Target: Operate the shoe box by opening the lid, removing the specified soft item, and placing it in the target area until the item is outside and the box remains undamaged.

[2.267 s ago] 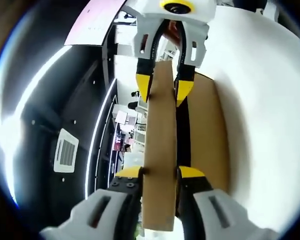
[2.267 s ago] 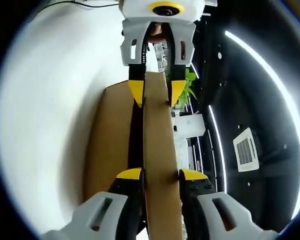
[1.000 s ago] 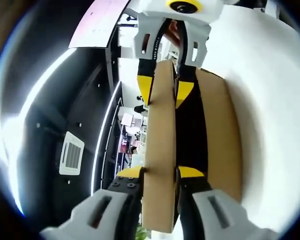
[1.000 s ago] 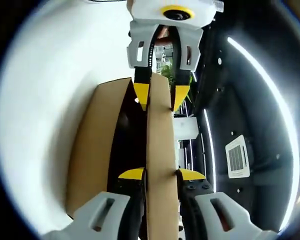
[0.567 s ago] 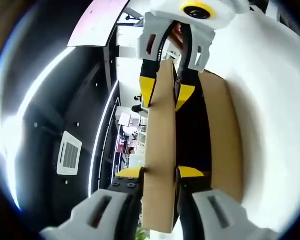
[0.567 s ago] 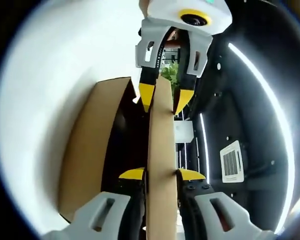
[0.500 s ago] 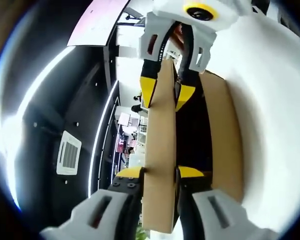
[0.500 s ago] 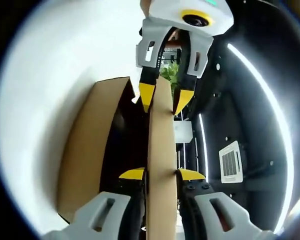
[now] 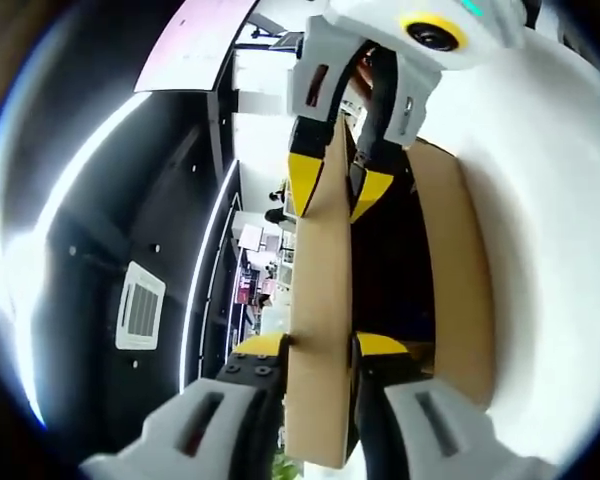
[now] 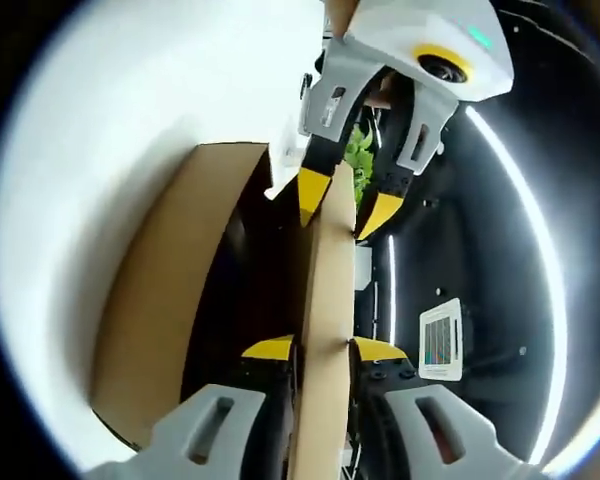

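Left gripper (image 9: 320, 345) clamped on one end of the cardboard lid (image 9: 318, 300); right gripper (image 10: 323, 347) clamped on the opposite end. Lid raised edge-on, apart from the open shoe box (image 10: 155, 310) on the white worktop (image 10: 110, 130).

1 cardboard lid (image 9: 318, 300), 1 open shoe box (image 10: 155, 310), 2 claws: left (image 9: 320, 345), right (image 10: 323, 348).

place: probably office or showroom | cues: black ceiling (image 9: 110, 200), light strips (image 10: 555, 290), ceiling vent (image 9: 138, 305)
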A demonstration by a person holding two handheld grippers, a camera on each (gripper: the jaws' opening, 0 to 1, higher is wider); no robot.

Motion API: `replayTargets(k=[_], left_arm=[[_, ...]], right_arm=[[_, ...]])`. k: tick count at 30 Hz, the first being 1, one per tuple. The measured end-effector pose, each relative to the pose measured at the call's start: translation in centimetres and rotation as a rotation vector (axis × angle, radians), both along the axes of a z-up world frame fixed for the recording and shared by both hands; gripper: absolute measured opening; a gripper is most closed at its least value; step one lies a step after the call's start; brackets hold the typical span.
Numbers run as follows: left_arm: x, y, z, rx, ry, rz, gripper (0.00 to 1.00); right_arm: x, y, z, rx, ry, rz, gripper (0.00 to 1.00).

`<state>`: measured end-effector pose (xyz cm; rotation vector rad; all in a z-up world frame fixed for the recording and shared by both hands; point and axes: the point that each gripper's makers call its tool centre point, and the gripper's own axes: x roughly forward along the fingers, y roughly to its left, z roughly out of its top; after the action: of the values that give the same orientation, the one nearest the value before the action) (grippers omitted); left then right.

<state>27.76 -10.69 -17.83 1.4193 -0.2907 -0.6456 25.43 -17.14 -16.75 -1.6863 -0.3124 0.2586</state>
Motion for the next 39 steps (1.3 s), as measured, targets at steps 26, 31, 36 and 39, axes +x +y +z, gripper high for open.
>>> replayTargets(k=[26, 31, 36, 39], left_arm=[[-2.6, 1.4, -1.5, 0.011, 0.076, -0.076, 0.23], [-2.9, 1.8, -2.2, 0.0, 0.118, -0.073, 0.23], [-2.8, 2.4, -2.3, 0.002, 0.133, -0.051, 0.23], [-2.9, 3.0, -2.8, 0.018, 0.145, -0.038, 0.23]], right_arm=[[1.1, -0.6, -0.3, 0.0, -0.026, -0.009, 0.17], [1.5, -0.8, -0.1, 0.019, -0.016, -0.004, 0.17], [1.4, -0.8, 0.3, 0.042, -0.013, 0.011, 0.15], [1.4, -0.7, 0.6, 0.038, -0.022, 0.004, 0.15]])
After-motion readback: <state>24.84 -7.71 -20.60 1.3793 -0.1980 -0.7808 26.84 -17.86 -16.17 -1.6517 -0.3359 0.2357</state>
